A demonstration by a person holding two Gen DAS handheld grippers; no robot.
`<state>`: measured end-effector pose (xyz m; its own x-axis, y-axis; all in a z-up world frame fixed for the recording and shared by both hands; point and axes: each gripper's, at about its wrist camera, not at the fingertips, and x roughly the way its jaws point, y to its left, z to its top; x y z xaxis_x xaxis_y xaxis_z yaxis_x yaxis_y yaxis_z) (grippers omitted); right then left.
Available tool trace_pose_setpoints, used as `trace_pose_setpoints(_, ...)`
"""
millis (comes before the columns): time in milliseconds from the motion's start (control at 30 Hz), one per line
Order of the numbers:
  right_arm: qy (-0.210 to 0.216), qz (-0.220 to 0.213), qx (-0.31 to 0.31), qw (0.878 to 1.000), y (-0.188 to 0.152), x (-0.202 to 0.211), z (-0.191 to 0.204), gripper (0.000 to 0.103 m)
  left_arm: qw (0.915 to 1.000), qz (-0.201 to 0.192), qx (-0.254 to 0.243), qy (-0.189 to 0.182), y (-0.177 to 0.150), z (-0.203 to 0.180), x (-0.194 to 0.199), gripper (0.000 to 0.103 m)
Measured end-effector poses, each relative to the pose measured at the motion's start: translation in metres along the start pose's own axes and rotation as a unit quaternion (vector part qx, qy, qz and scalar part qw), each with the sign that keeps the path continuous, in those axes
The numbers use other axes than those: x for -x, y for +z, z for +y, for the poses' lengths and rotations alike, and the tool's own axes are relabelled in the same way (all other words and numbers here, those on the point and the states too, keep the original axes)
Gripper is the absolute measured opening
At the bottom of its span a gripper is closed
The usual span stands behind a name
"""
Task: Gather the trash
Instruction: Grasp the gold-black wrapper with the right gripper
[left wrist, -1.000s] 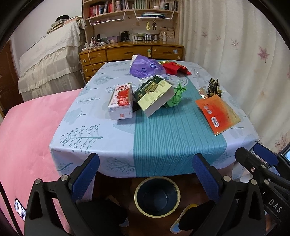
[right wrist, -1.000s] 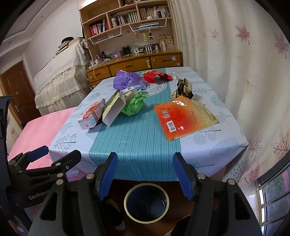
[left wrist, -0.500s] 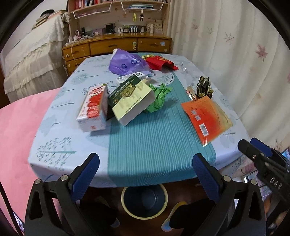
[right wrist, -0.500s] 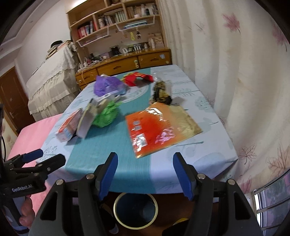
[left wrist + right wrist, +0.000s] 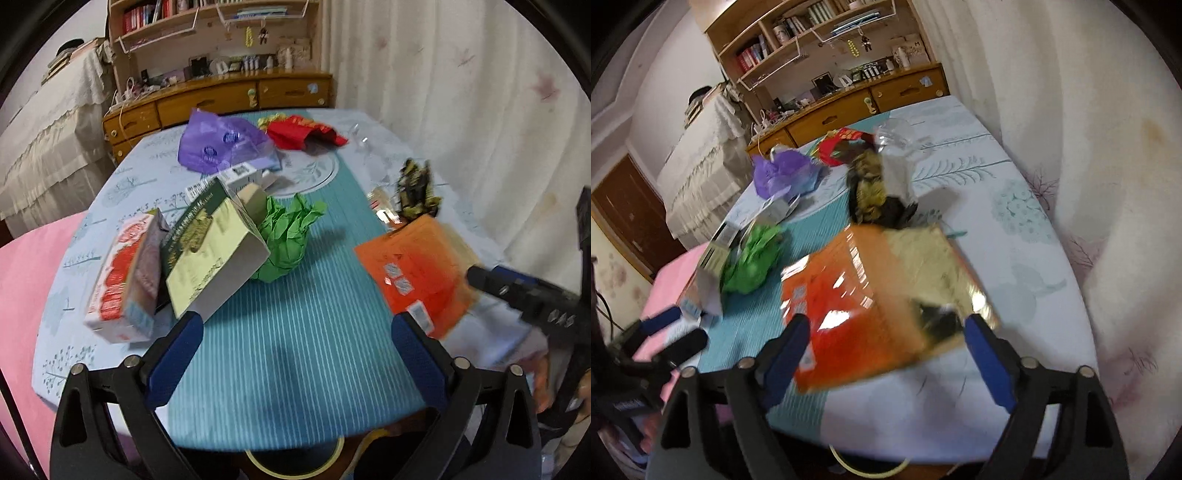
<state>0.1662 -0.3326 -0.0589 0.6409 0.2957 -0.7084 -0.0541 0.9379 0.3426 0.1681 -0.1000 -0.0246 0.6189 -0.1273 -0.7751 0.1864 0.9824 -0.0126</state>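
left tongs (image 5: 295,354) apart – over table | right tongs (image 5: 886,354) apart – straddling orange packet (image 5: 857,302)

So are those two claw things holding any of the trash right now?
No. The left gripper and right gripper are both open and empty; the orange packet lies on the table.

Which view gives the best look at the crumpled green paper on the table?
The left wrist view: the crumpled green paper sits near the centre, sharp and mostly unobstructed, beside the green and cream box. In the right wrist view it lies off to the left, smaller and smeared by motion blur.
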Motion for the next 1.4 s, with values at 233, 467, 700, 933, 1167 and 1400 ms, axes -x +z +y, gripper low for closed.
trace_pose_setpoints(233,0.049,0.019,0.002,0.999,0.024,-0.033,-0.013,0.093,0.9969,0.071,0.026,-0.021,0.007,-0.006,-0.051,0.071)
trace_pose_setpoints(467,0.023,0.047,0.069,0.996,0.038,-0.051,0.002,0.094,0.9960,0.081,0.032,-0.022,0.005,-0.007,-0.059,0.071)
trace_pose_setpoints(700,0.007,0.069,0.107,0.992,0.042,-0.047,0.025,0.094,0.9956,0.080,0.047,-0.017,0.005,0.005,-0.052,0.071)
trace_pose_setpoints(933,-0.058,0.123,0.162,0.977,0.035,-0.080,0.053,0.095,0.9949,0.083,0.053,-0.025,0.000,0.013,-0.048,0.071)
trace_pose_setpoints(1167,-0.080,0.135,0.193,0.969,0.029,-0.085,0.059,0.093,0.9950,0.074,0.057,-0.036,-0.004,0.023,-0.040,0.071)
trace_pose_setpoints(1400,-0.071,0.138,0.206,0.966,0.027,-0.075,0.062,0.049,0.9934,0.079,0.066,-0.050,-0.009,0.031,-0.038,0.071)
